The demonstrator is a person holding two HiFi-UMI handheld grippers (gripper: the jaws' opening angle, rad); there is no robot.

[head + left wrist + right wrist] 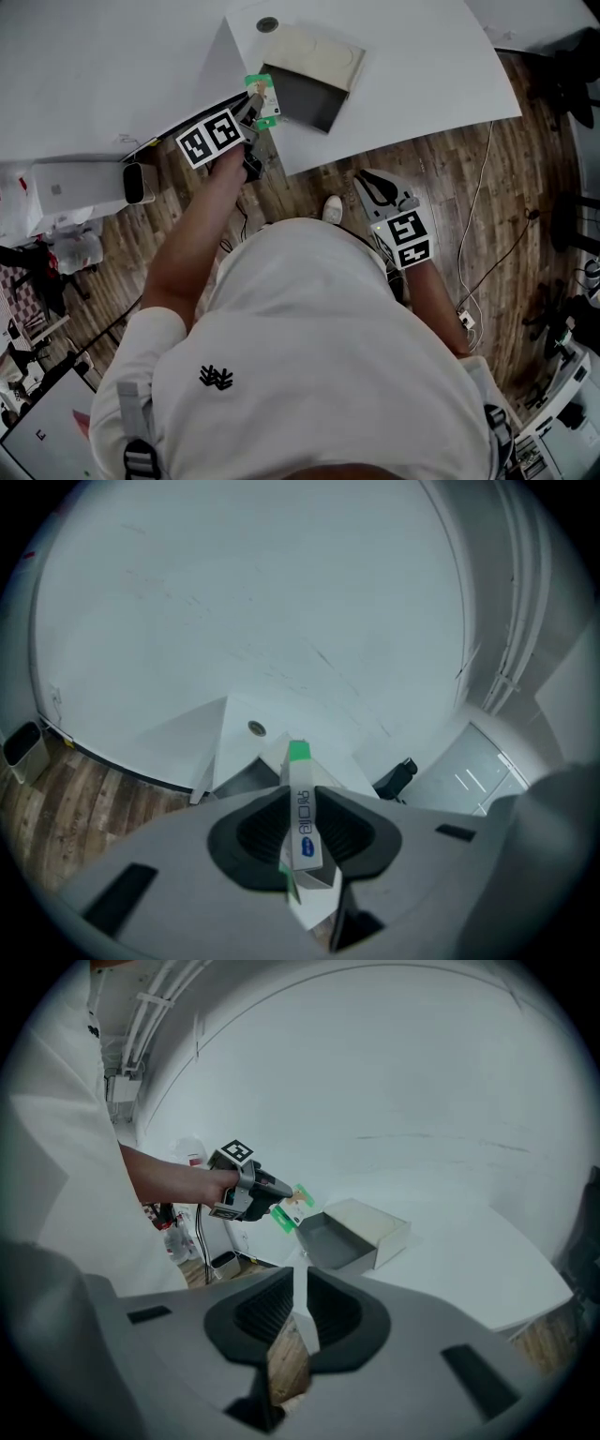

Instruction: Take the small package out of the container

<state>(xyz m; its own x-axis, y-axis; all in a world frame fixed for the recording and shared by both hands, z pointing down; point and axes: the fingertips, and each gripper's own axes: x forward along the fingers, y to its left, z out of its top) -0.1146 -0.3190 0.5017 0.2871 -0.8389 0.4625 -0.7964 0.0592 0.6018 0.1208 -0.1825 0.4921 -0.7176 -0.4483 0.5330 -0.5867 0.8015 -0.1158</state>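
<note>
My left gripper (255, 111) is shut on a small white and green package (263, 98), held in the air just left of the container's open side. In the left gripper view the package (304, 827) stands edge-on between the pads. The container (309, 80) is a shallow box, dark grey inside with a beige lid part, lying on the white table (422, 66). The right gripper view shows the package (292, 1206) outside the container (352, 1237). My right gripper (375, 186) hangs over the wood floor near my body, its jaws close together and nothing between them.
A round grommet (268, 25) sits in the table behind the container. A white bin or appliance (84, 187) stands on the floor at the left. A cable (483, 244) runs across the floor at the right. A dark office chair (398, 775) is beyond the table.
</note>
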